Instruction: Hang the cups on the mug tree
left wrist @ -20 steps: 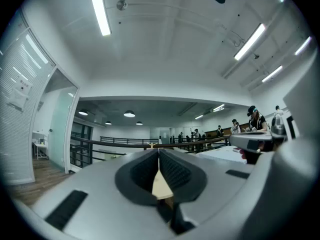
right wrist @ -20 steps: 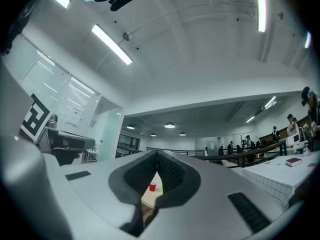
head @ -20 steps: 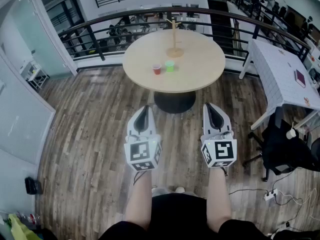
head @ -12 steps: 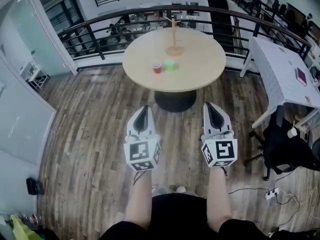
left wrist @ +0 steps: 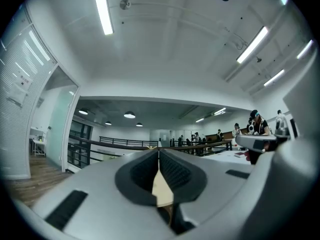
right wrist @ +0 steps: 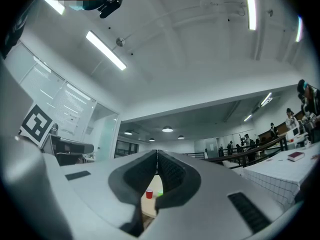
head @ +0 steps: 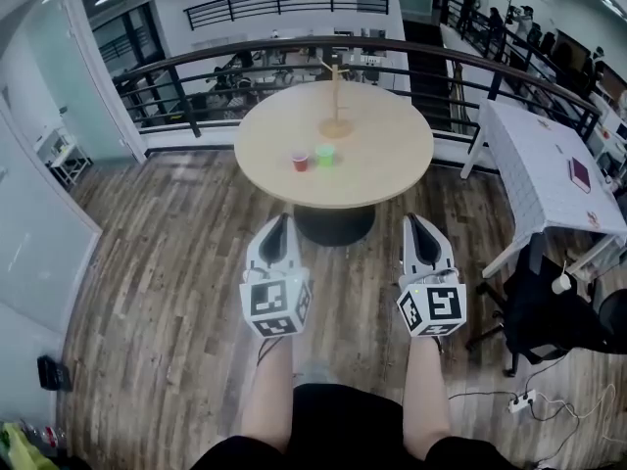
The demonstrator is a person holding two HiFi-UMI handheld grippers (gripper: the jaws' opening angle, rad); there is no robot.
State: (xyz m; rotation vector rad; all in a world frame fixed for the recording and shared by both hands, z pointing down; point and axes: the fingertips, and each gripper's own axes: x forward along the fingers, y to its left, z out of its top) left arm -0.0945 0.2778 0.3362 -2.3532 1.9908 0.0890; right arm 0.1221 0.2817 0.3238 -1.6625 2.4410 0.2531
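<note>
Both cups stand on the round table (head: 392, 164), near side of the mug tree (head: 335, 96): red cup (head: 301, 162) left, green cup (head: 325, 155) just beside it; none hung. Left gripper (head: 283, 219) and right gripper (head: 412, 220) clenched, empty, well short of the mug tree. Judgement: close in, part the jaws first, take one cup by the rim. Versus the earlier frame: mug tree nearer; jaws unchanged.

Red cup (head: 301, 163), green cup (head: 324, 155), tan table (head: 387, 155) (streaky brown plank floor (head: 167, 262))

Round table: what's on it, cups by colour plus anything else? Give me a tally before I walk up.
Red cup: 1
Green cup: 1
Mug tree: 1
Total: 3
</note>
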